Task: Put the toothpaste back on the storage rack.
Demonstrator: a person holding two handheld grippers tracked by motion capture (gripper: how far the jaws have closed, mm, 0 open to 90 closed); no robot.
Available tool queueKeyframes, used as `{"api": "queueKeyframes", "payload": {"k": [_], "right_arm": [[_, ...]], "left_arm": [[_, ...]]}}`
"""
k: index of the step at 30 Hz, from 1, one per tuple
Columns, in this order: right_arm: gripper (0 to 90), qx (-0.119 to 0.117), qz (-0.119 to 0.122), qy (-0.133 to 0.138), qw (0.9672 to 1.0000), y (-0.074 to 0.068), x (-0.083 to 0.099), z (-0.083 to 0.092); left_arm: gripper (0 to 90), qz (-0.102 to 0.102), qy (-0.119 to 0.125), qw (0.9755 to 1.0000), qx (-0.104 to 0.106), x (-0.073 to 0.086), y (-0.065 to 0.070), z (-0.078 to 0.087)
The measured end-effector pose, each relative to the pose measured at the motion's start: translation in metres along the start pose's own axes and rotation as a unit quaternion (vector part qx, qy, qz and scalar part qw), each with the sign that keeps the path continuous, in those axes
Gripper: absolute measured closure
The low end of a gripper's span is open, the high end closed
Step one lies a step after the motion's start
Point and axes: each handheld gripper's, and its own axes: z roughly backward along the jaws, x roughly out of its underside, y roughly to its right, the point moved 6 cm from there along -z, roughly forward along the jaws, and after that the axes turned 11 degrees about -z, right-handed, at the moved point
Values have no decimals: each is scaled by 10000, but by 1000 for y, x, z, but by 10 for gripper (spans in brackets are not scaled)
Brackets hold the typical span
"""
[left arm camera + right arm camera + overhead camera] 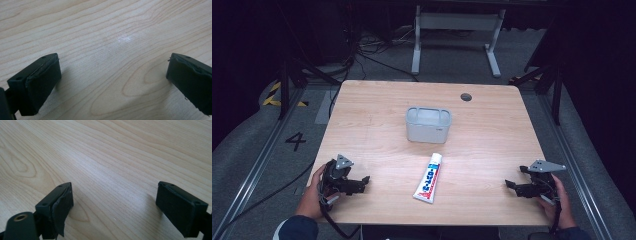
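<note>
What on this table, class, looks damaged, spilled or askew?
Nothing is spilled. The toothpaste tube lies flat, slightly slanted, near the upright grey bin. One oddity: the pad on the right claw looks frayed and peeling at its edge.

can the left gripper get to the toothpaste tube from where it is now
Probably yes. The left gripper rests near the table's front edge with its jaws open and empty, and the toothpaste tube lies flat to its right. Bare table lies between them; the grey container stands farther back, out of the way.

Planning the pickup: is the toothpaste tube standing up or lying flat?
Lying flat. The toothpaste tube rests lengthwise on the table, its white cap toward the grey container, apart from it.
</note>
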Motion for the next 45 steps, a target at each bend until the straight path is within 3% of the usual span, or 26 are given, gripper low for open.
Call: {"api": "queueKeyframes", "payload": {"k": [27,35,45], "right_arm": [[143,1,-30,-2,10000,-1,0,0],[143,2,-31,-3,10000,-1,0,0],[153,-53,115,1,9999,-3,0,0]], "left_arm": [[5,-111,22,9998,135,2,3,2],[10,-191,-98,9995,213,3,4,5],[32,-386,111,9987,306,3,8,4]]}}
